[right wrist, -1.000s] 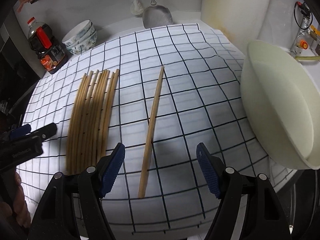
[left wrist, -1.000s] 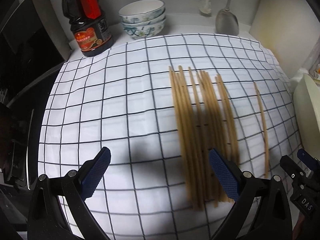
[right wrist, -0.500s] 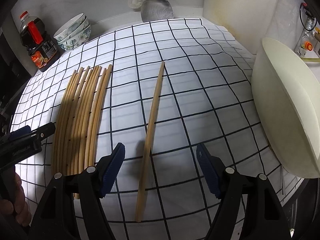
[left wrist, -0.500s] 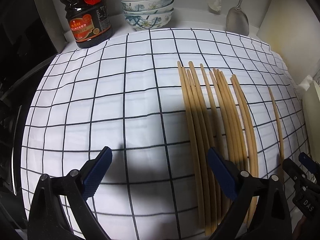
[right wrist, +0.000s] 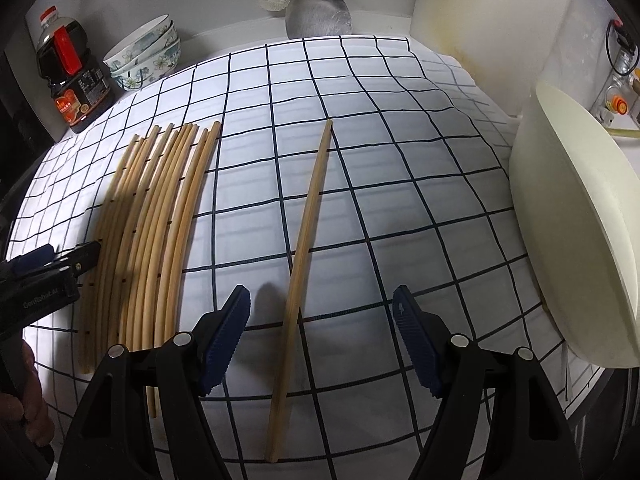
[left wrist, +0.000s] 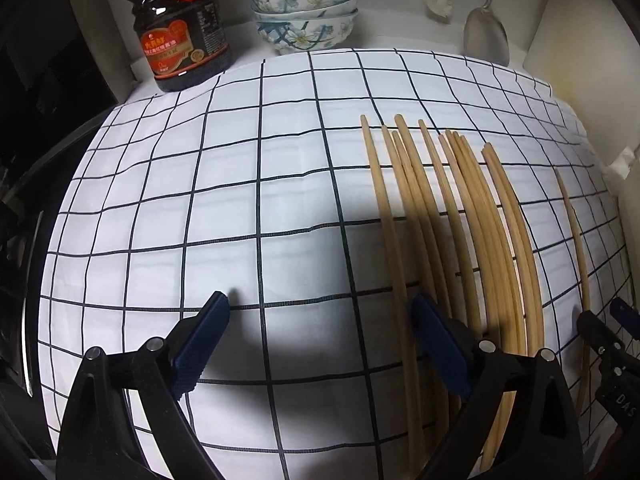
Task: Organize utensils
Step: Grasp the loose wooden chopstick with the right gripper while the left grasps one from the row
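Several wooden chopsticks (left wrist: 476, 240) lie side by side on a white checked cloth (left wrist: 240, 200); they show in the right wrist view (right wrist: 152, 240) at left. One single chopstick (right wrist: 304, 240) lies apart to their right, also in the left wrist view (left wrist: 576, 240). My left gripper (left wrist: 320, 332) is open and empty, low over the cloth, its right finger over the group's near ends. My right gripper (right wrist: 322, 320) is open, its jaws either side of the single chopstick's near half. The left gripper shows in the right wrist view (right wrist: 56, 256).
A dark sauce bottle (left wrist: 180, 36), stacked flowered bowls (left wrist: 306, 12), a brush and a metal spatula (left wrist: 486, 36) stand at the back. A large cream basin (right wrist: 576, 220) stands at the right edge. A dark stove edge lies left.
Both grippers have moved forward and lower toward the cloth. The single chopstick now lies further between the right gripper's fingers. The chopsticks have not moved.
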The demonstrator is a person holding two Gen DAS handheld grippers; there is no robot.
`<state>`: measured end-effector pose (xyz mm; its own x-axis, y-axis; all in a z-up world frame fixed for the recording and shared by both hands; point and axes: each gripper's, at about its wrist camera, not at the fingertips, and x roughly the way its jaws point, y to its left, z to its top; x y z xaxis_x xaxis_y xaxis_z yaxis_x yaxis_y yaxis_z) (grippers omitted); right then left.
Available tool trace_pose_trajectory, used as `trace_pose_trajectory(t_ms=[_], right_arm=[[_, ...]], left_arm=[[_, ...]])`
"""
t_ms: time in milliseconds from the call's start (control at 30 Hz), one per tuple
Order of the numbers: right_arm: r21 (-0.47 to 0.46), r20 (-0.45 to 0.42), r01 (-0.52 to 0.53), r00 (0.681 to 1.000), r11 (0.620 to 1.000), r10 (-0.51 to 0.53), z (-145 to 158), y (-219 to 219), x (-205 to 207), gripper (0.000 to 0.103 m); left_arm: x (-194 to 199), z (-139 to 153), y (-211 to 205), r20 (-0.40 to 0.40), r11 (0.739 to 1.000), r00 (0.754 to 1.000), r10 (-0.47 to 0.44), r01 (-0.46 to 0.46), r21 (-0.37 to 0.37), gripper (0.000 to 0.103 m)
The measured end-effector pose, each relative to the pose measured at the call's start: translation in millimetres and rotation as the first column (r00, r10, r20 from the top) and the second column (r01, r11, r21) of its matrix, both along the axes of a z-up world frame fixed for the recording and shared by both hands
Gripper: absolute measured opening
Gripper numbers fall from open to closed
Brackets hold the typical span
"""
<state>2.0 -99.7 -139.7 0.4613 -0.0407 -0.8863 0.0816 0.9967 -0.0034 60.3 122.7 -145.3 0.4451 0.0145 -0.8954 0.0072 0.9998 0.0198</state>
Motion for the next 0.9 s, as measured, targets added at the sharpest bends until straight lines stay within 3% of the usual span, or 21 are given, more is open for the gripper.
trace_pose_trajectory(t_ms=[167,267,367,433,567,633,700,900], right_arm=[[-0.030,0.004,-0.006,1.000,1.000,0.006,-4,1,4,0.070],[-0.024,0.010,-0.026,1.000,0.999,0.027,-4,3,5,0.068],[0.001,0.014,-0.059,0.998,0.998,0.059,-3,7,4,0.050],[-0.003,0.016,-0.094,0.995,0.996,0.094,-2,14,3,0.038],[-0.005,0.016,-0.114,0.993,0.994,0.114,-2,19,3,0.009],[0.015,0.015,-0.108,0.994,0.994,0.108,-2,16,4,0.007],[0.046,0.007,-0.096,0.995,0.994,0.096,-2,11,5,0.006],[0.079,0.004,-0.082,0.997,0.994,0.081,3,7,-2,0.006]], left_arm=[[2,-1,0,0.012,1.000,1.000,0.021,-0.021,0.003,0.097],[2,1,-4,0.027,1.000,1.000,-0.001,0.001,-0.004,0.089],[0,4,-10,0.040,1.000,0.999,-0.027,0.028,-0.011,0.073],[-3,7,-17,0.044,0.999,0.998,-0.048,0.048,-0.014,0.053],[-7,10,-28,0.045,0.996,0.995,-0.087,0.088,-0.014,0.026],[-8,11,-31,0.040,0.995,0.994,-0.101,0.101,-0.015,0.011],[-8,11,-31,0.032,0.994,0.994,-0.105,0.106,-0.025,0.007],[-9,16,-26,0.012,0.994,0.996,-0.091,0.091,-0.059,0.007]])
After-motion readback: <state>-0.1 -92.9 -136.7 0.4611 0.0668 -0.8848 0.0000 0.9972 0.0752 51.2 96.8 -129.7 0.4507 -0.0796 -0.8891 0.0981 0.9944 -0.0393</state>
